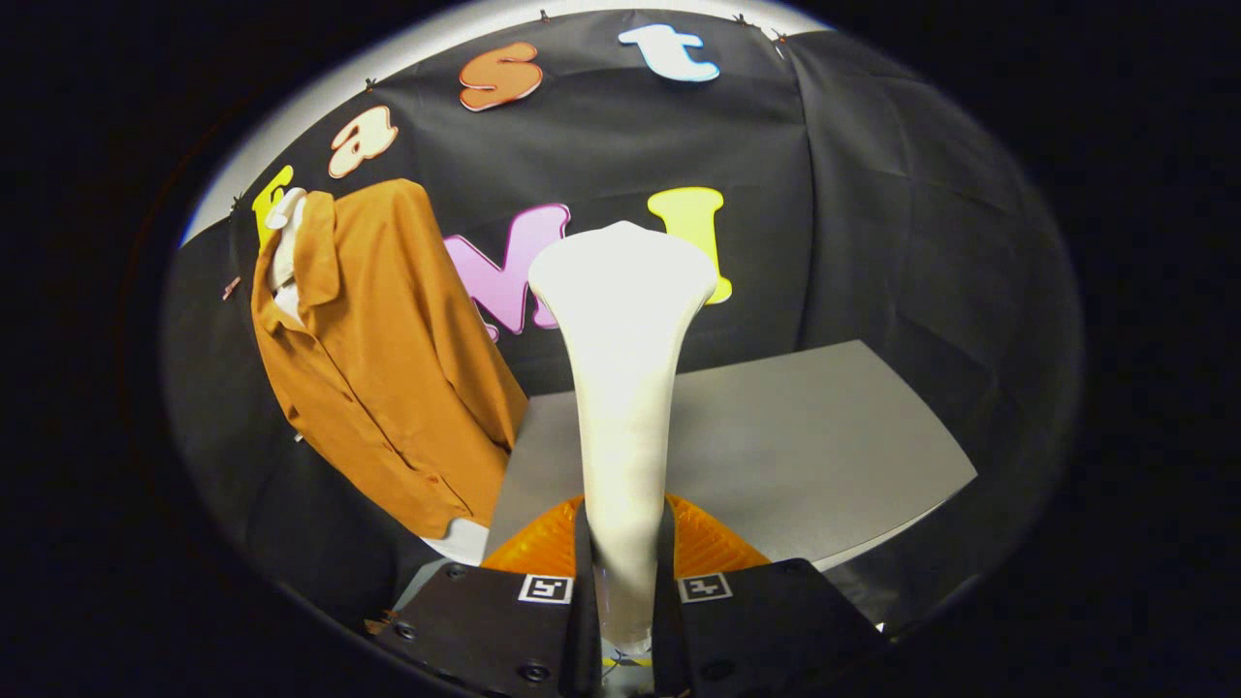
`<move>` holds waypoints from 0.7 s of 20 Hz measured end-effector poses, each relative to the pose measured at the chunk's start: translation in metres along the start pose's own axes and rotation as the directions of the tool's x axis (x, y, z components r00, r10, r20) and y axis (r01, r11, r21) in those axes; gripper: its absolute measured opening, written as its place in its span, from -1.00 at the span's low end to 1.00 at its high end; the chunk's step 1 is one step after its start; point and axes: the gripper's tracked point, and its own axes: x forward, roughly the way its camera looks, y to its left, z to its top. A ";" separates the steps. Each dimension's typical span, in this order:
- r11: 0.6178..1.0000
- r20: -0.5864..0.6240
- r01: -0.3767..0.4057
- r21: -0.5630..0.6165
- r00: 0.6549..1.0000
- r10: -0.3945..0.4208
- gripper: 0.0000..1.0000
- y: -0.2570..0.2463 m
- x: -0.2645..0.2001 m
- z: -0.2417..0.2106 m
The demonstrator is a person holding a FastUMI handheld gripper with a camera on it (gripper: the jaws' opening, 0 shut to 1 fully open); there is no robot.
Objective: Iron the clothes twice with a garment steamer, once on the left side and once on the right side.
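Gripper view. The claw (621, 572) was closed on the steamer (621, 388), one finger pressed against each side of its narrow white handle. The steamer stood upright between the fingers, its neck widening to a flared head at the top. An orange ribbed part (713, 543) showed low behind the handle, just above the fingers; whether it belonged to the steamer's base could not be told.

The shirt (378, 359), orange-brown with a collar and a buttoned front, hung on the booth wall beyond the fingers and to the left of the steamer head, well apart from it. A white form (288, 242) showed at its neck opening. The lower hem reached down beside the near corner of the grey desk (824, 436), which lay behind the steamer.

Handling, as judged: the steamer looked rigid, smooth plastic, likely slippery and top-heavy with the head flared, so the hold low on the narrow handle suited it, provided the squeeze was firm enough to stop it swivelling. The shirt looked light, soft and loosely hung; it would probably give and sway under the head, so light, slow contact seemed wise. Neither side appeared to be under the head yet.
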 end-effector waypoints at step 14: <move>0.991 0.204 -0.041 -0.124 0.977 0.066 -0.51 0.214 -0.015 -0.013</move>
